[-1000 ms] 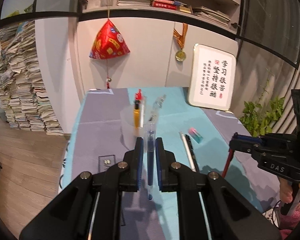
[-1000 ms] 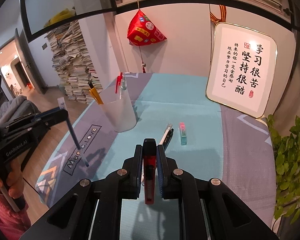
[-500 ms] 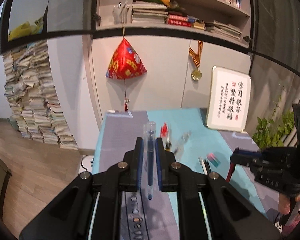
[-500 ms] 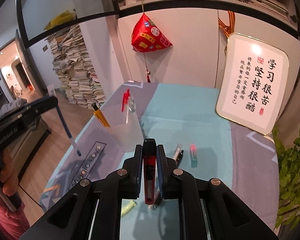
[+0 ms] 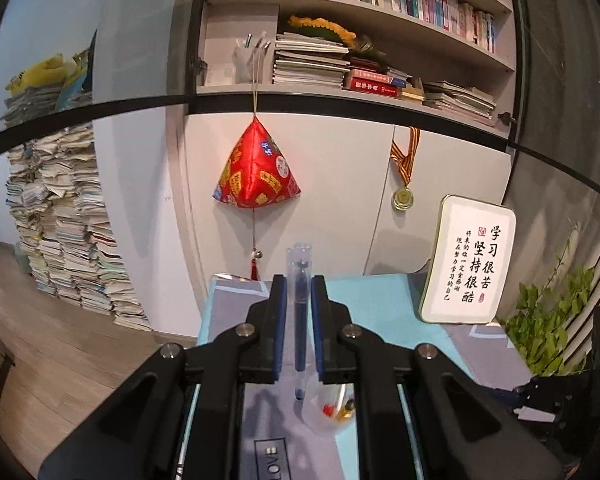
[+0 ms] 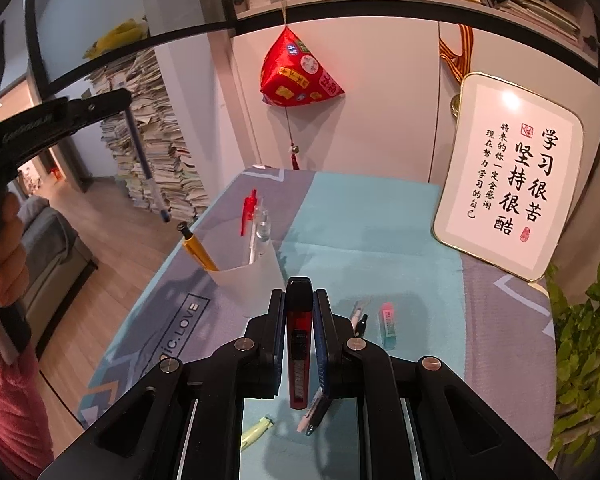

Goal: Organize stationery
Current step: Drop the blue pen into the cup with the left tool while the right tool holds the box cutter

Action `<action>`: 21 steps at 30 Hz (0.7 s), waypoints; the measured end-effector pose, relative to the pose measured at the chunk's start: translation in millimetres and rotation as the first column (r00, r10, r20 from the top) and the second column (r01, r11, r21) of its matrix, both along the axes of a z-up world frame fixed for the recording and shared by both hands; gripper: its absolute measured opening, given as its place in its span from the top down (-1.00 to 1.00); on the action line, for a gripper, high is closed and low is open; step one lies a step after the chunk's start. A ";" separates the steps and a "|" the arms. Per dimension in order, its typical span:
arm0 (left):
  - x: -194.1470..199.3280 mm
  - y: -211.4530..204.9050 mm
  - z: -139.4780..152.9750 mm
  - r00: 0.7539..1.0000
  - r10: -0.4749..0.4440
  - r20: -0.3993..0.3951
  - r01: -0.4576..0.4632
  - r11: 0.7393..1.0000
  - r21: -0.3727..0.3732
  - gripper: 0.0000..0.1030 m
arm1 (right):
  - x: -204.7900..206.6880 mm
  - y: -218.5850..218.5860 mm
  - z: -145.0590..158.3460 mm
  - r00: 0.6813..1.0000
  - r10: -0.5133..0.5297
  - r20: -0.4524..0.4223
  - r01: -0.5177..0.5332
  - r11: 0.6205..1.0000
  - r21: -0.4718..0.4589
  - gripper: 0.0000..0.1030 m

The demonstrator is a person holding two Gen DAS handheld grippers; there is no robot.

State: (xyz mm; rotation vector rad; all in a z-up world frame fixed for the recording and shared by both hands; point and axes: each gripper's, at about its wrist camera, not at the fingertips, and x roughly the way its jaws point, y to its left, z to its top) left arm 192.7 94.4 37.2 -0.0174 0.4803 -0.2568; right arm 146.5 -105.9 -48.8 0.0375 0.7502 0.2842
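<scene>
fingers of our left gripper pinch a blue gel pen upright, tip down, above the translucent pen cup, which sits at five o'clock just below the tip. our right gripper clamps a red utility knife, farther from the cup, on the counter.

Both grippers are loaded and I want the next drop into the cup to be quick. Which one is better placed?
Probably left: its blue pen hangs tip-down just above the cup. The right gripper, holding the red utility knife, sits farther back.
</scene>
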 end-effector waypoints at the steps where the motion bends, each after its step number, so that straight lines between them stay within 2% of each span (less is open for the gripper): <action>1: 2.8 -0.6 -1.4 1.000 -0.008 -0.006 0.008 1.000 -0.012 0.81 | 0.2 -0.6 0.7 1.000 -0.003 0.001 0.003 1.000 -0.002 0.73; 5: 9.5 -5.7 -10.4 0.999 -0.035 -0.024 0.034 0.998 -0.044 0.81 | 1.6 -3.5 4.2 1.000 -0.014 0.010 0.014 1.000 0.008 0.73; 11: 14.2 -15.7 -36.4 0.995 -0.066 -0.074 0.065 0.998 -0.025 0.80 | 1.8 -2.2 8.8 1.000 -0.018 0.022 0.017 1.000 0.020 0.73; 21: 15.5 -15.5 -66.4 0.988 -0.064 -0.142 0.060 0.998 -0.029 0.80 | 0.2 4.1 19.9 0.999 -0.007 0.054 0.005 0.999 0.046 0.73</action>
